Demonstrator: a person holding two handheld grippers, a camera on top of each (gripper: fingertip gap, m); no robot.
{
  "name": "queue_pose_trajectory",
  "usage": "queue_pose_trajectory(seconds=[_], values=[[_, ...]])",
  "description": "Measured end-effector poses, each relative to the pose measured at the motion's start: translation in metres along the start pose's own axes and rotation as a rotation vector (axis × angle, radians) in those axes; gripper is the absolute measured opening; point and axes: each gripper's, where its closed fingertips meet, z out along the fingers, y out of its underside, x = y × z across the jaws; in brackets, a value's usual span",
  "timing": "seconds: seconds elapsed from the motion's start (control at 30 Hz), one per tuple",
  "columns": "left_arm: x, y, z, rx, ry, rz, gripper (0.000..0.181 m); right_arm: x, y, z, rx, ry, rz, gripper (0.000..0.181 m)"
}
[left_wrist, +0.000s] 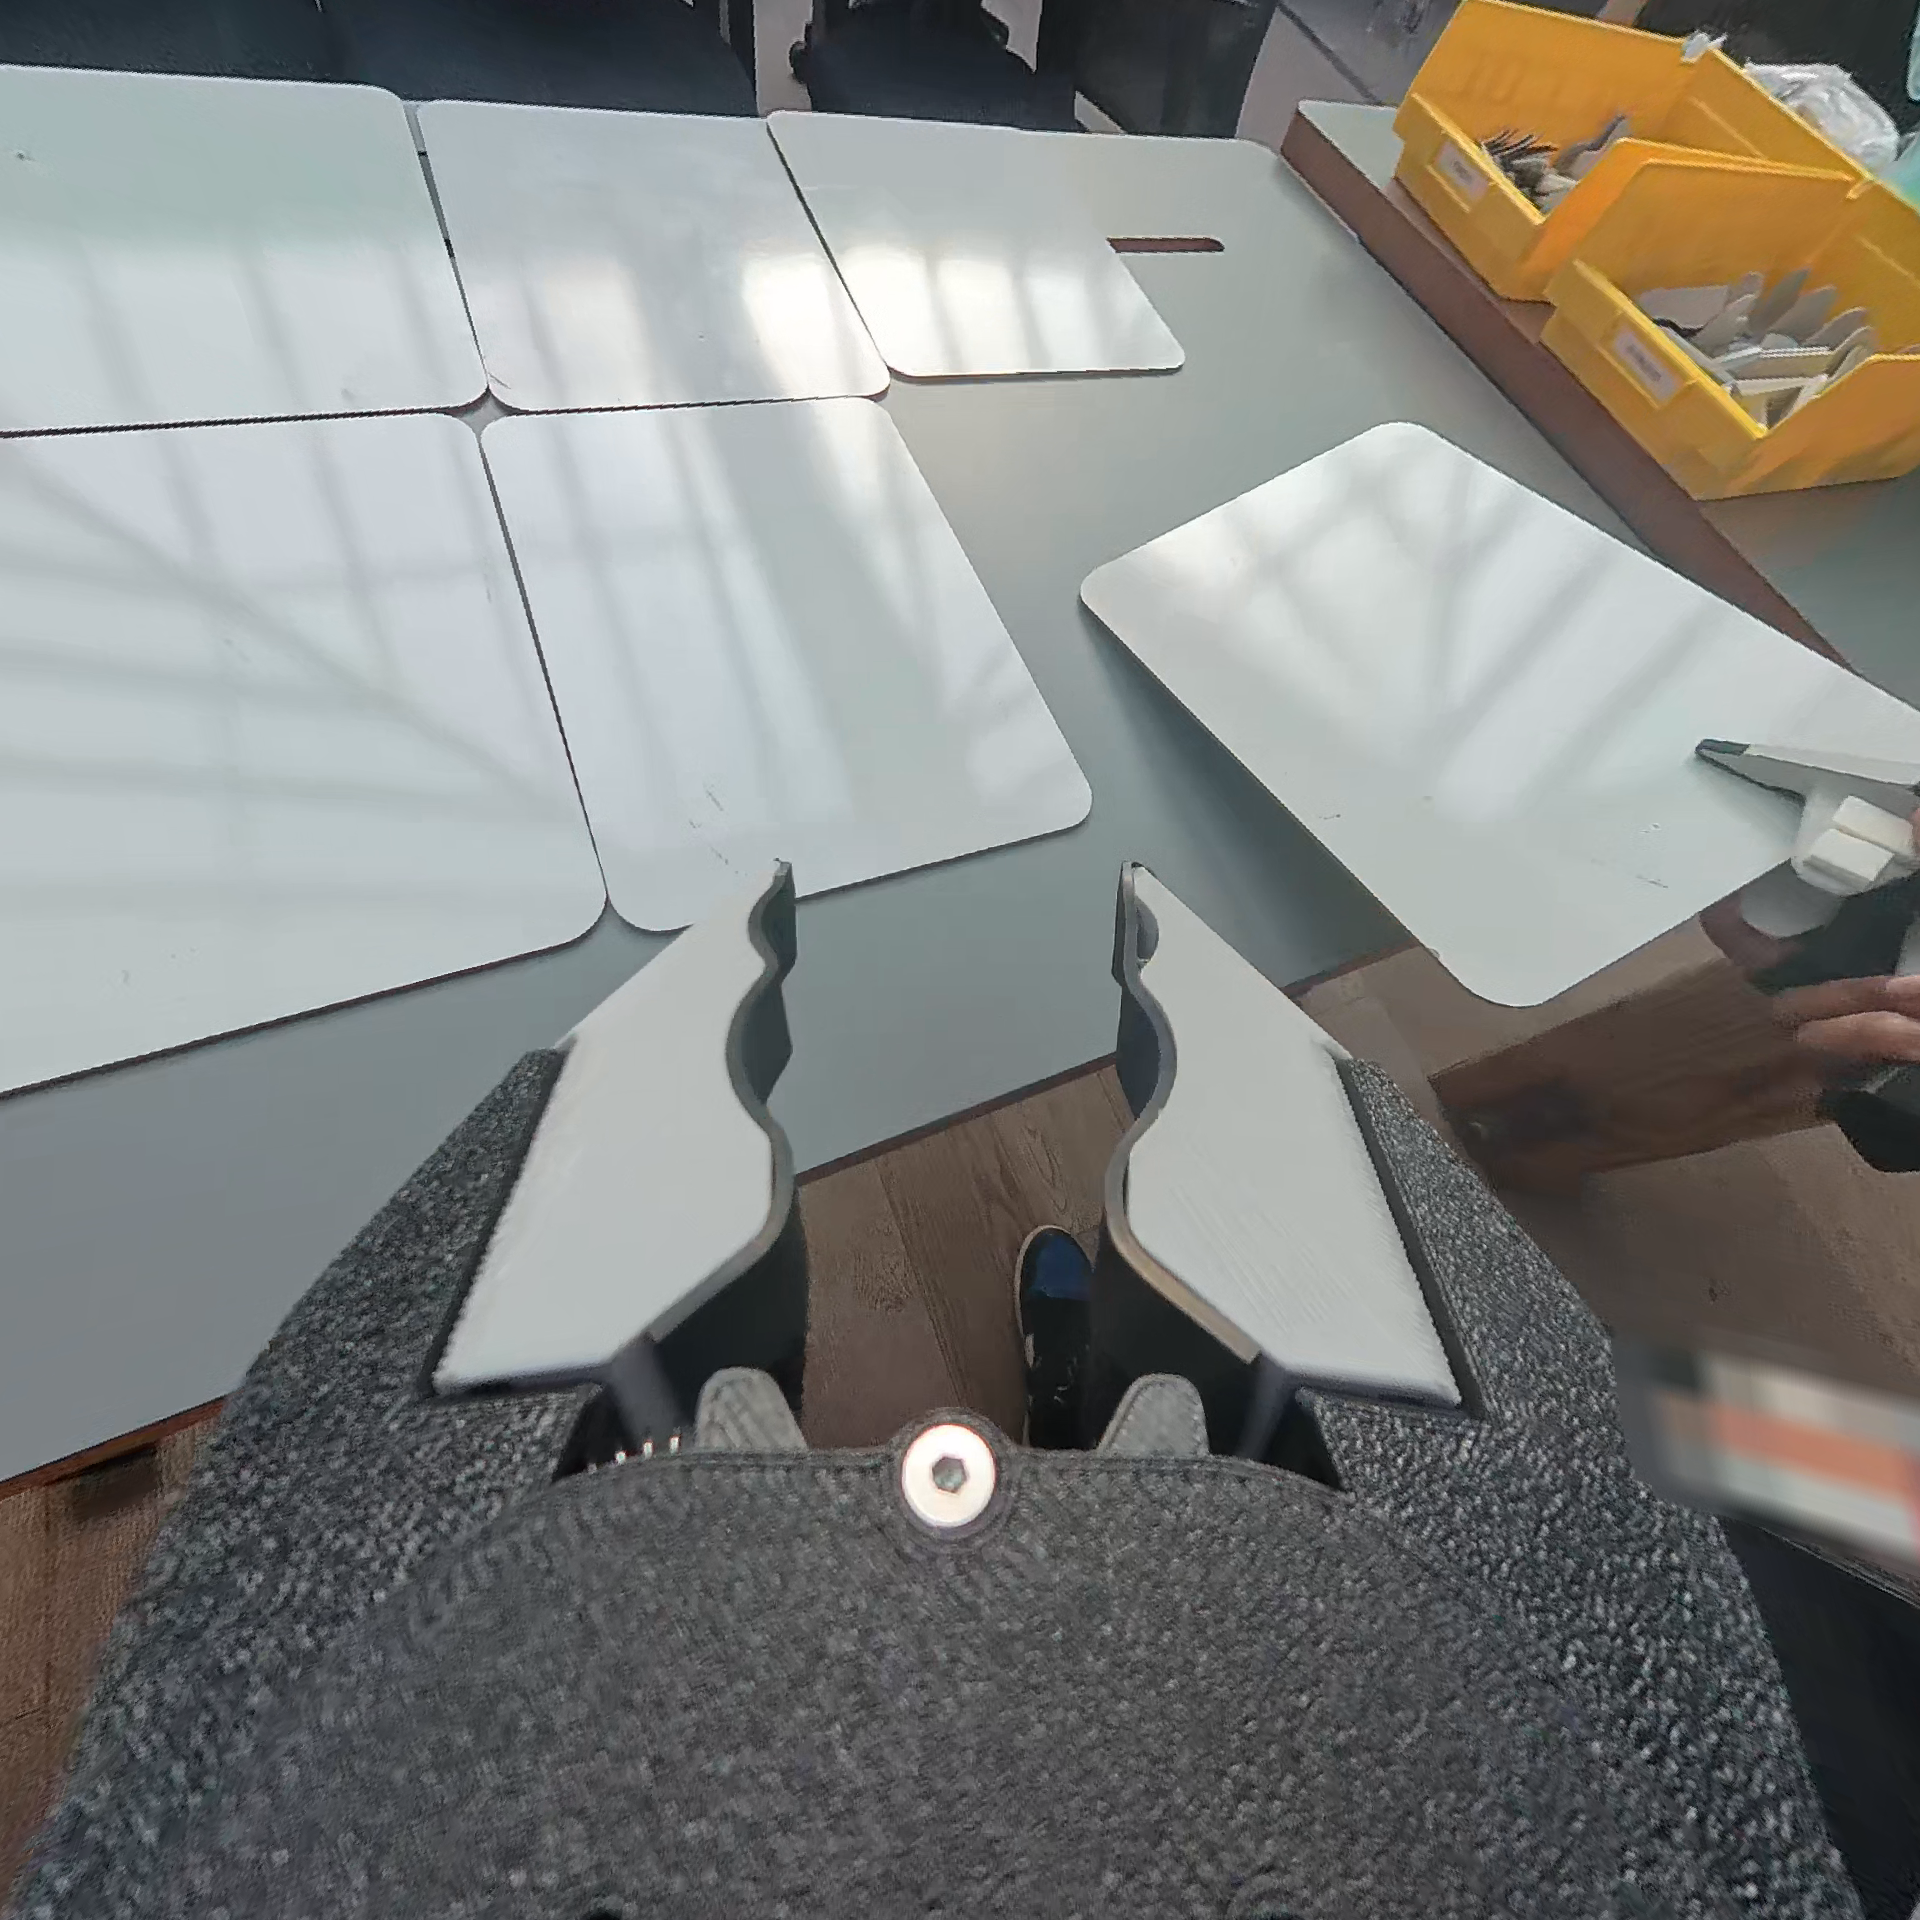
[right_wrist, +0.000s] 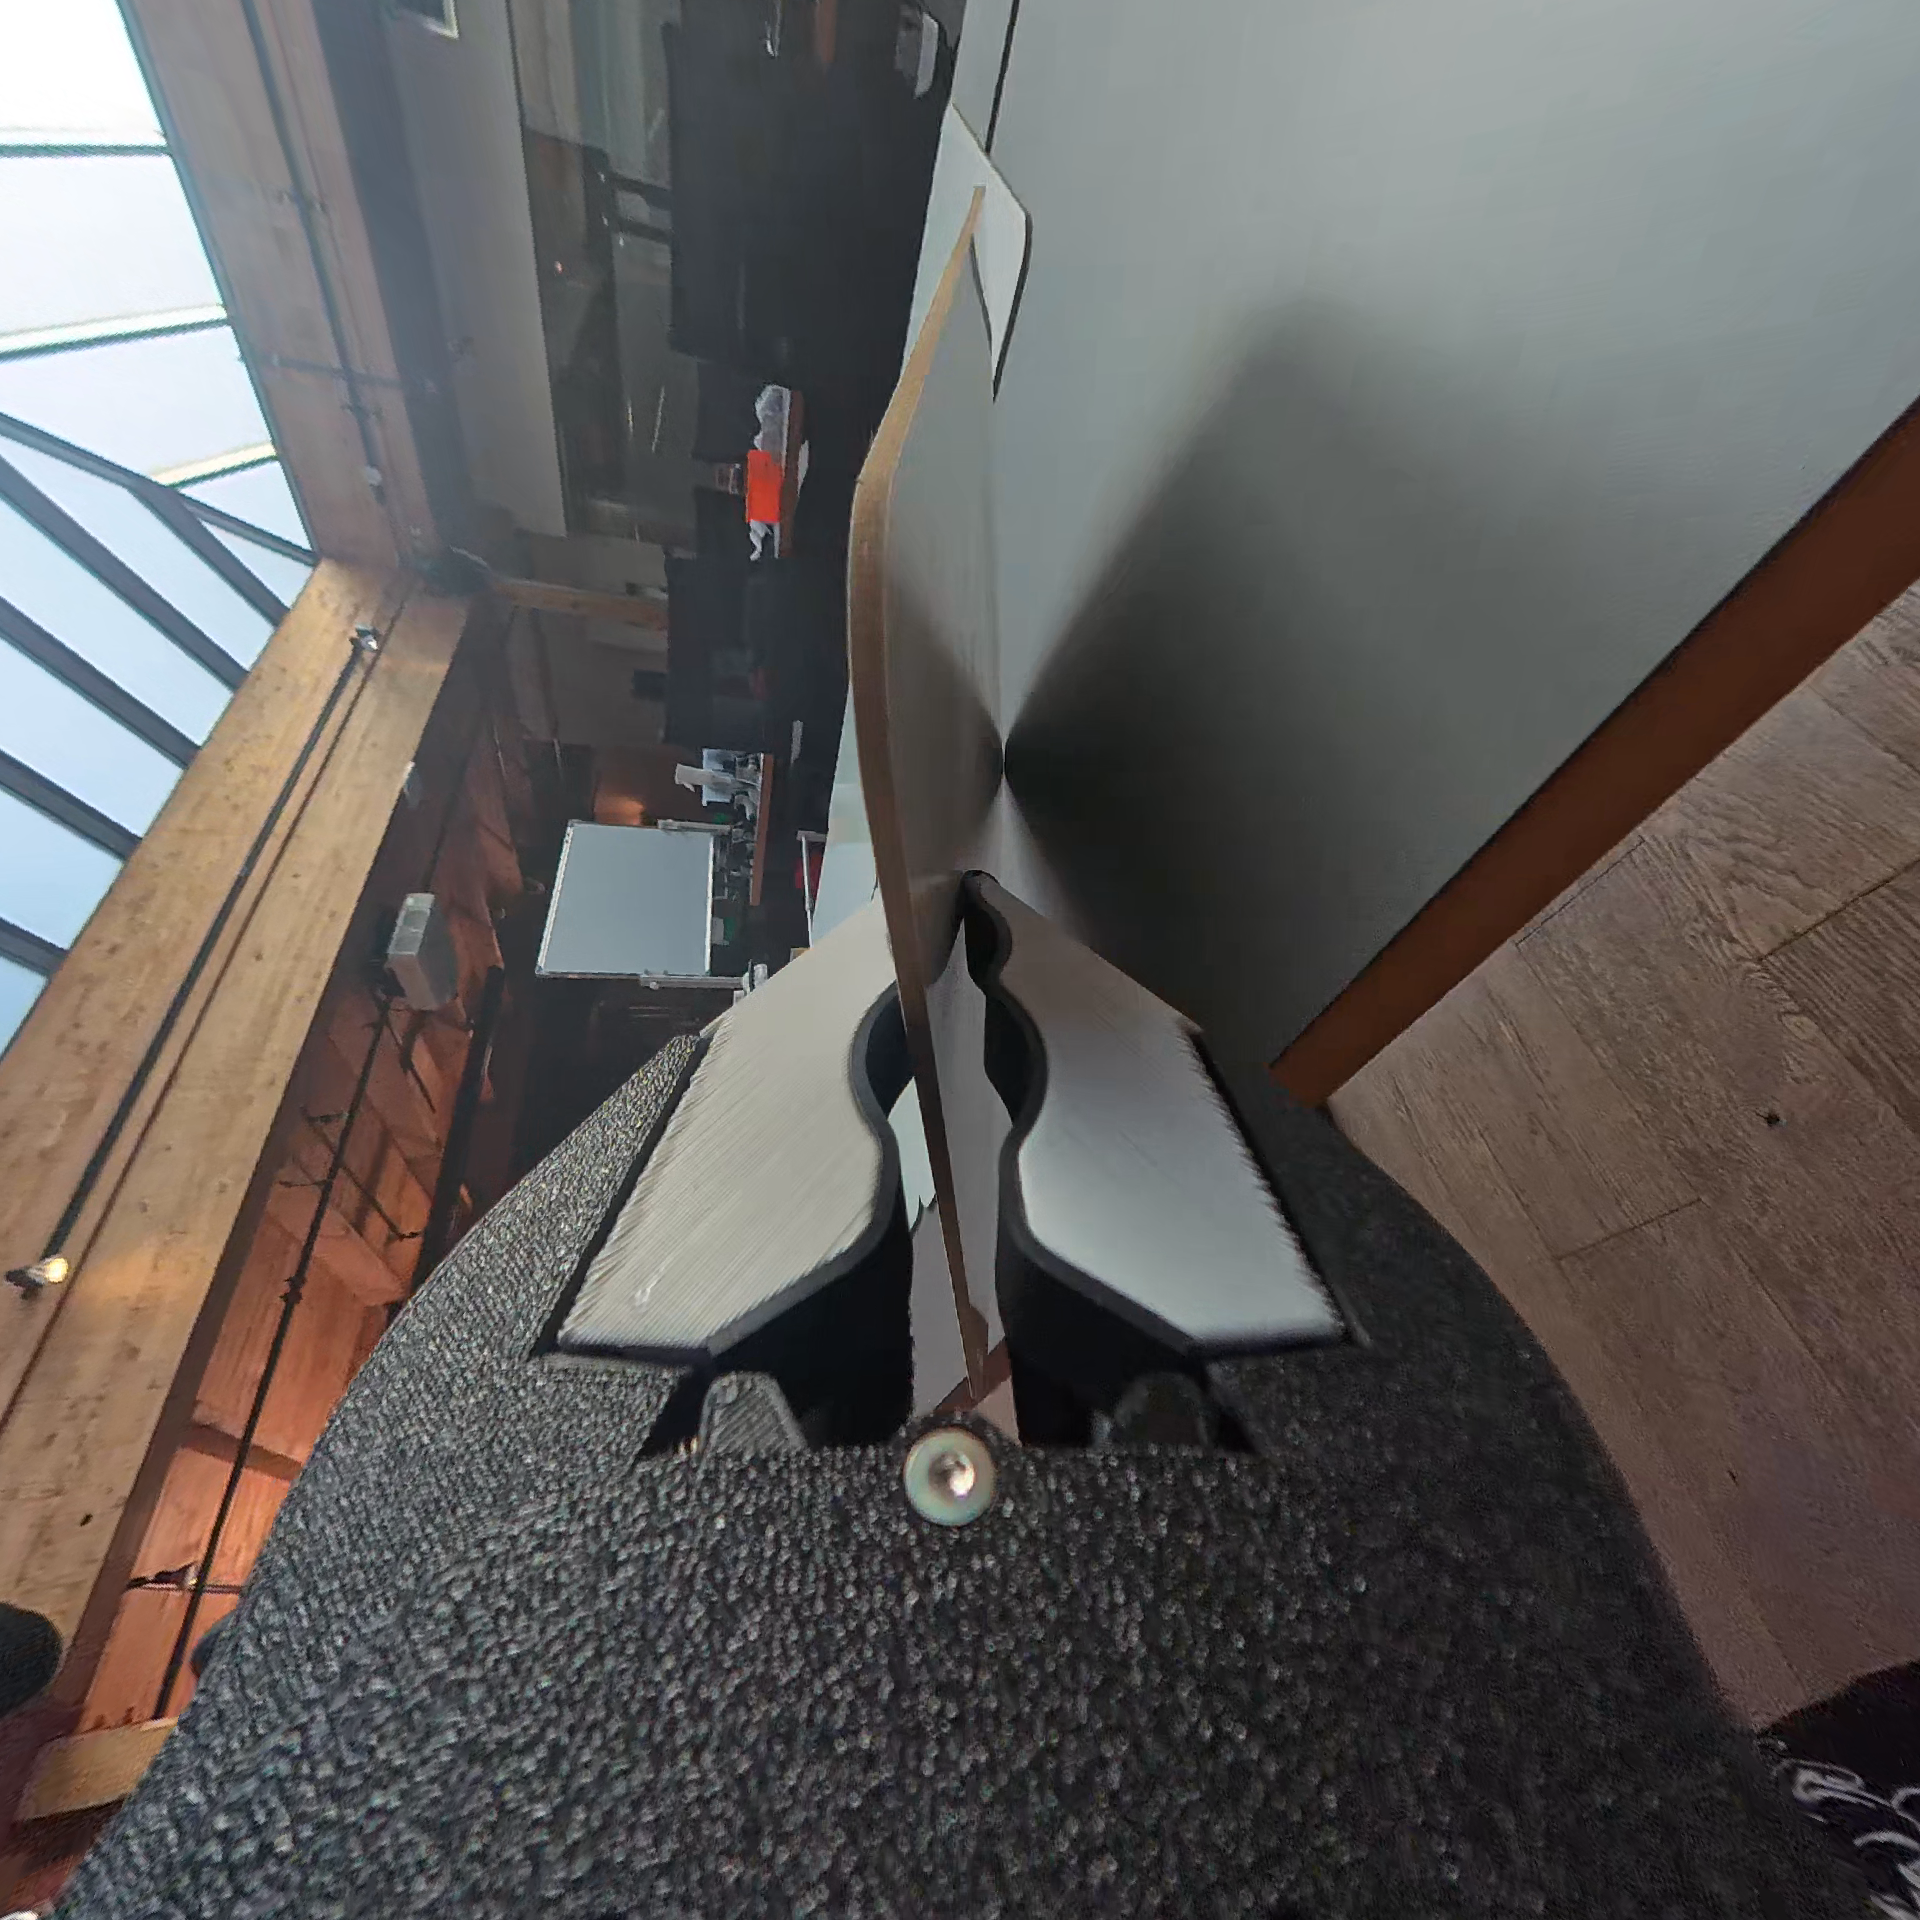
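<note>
At 3 o'clock on grey table, right gripper pinches thin white board by near edge. Board looks light, stiff, slippery; best held at edge. Left gripper spread wide, empty, above table edge. Yellow bins at 1 o'clock carry small labels, too small to read.

- The right gripper has its jaws closed on the edge of a thin white board, seen edge-on.
- The board overhangs the grey table's brown-trimmed edge, above wooden floor.
- Farther along the table lies what may be another white board; it's too foreshortened to be sure.
</note>
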Motion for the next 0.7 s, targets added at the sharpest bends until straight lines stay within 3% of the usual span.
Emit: queue_pose_trajectory(seconds=[0.2,0.3,0.5,0.7], values=[[0.003,-0.042,0.058,0.037,-0.004,-0.040,0.062,-0.025,-0.024,0.037,-0.029,-0.081,0.062,0.003],[0.008,-0.056,0.073,0.043,-0.010,-0.046,0.062,-0.043,-0.016,0.061,-0.072,-0.109,0.088,0.003],[0.000,-0.075,0.064,0.065,-0.074,-0.025,0.061,-0.055,0.049,0.138,-0.220,-0.077,0.176,0.003],[-0.044,-0.078,0.037,0.047,-0.143,0.010,0.061,-0.053,0.124,0.193,-0.267,-0.020,0.214,0.004]])
